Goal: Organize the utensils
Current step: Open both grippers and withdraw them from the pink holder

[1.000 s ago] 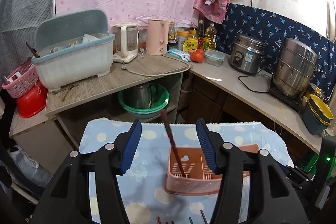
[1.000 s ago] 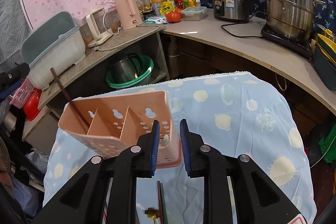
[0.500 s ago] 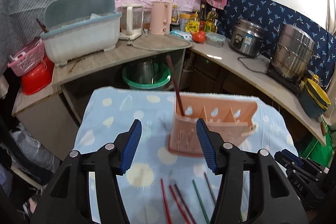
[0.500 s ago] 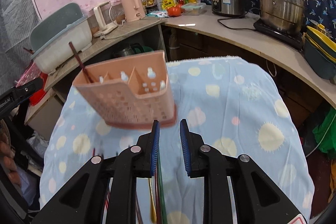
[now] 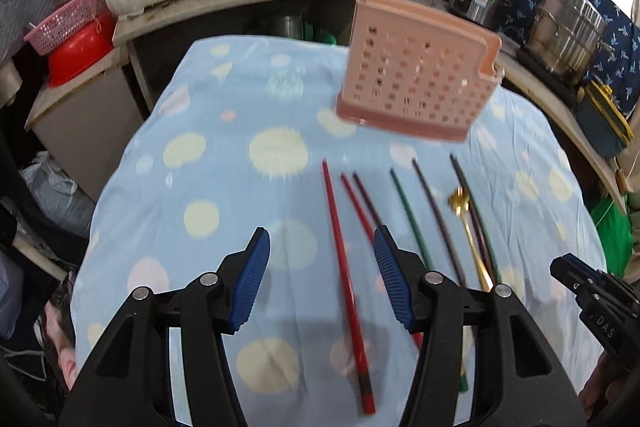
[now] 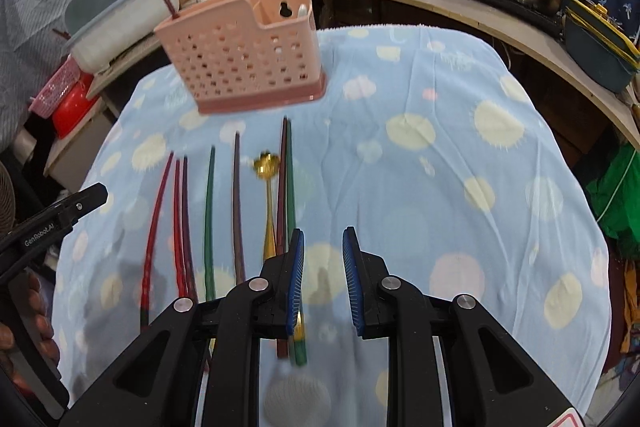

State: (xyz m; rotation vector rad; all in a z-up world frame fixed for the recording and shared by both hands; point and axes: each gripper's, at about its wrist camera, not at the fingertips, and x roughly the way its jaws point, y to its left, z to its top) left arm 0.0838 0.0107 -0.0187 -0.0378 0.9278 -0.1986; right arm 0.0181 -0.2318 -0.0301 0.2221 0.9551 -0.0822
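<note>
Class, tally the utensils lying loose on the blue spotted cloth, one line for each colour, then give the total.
Red chopsticks: 2
Green chopsticks: 2
Dark brown-purple chopsticks: 3
Gold spoon: 1
Total: 8

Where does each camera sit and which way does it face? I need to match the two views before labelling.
Left wrist: sits on the left gripper, looks down over the chopsticks toward the pink holder; its own open fingers show, the right gripper at the right edge.
Right wrist: sits on the right gripper, looks down at the blue cloth; its own fingers, the left gripper and a hand show at left.
Shared: holder, chopsticks, gold spoon, cloth.
</note>
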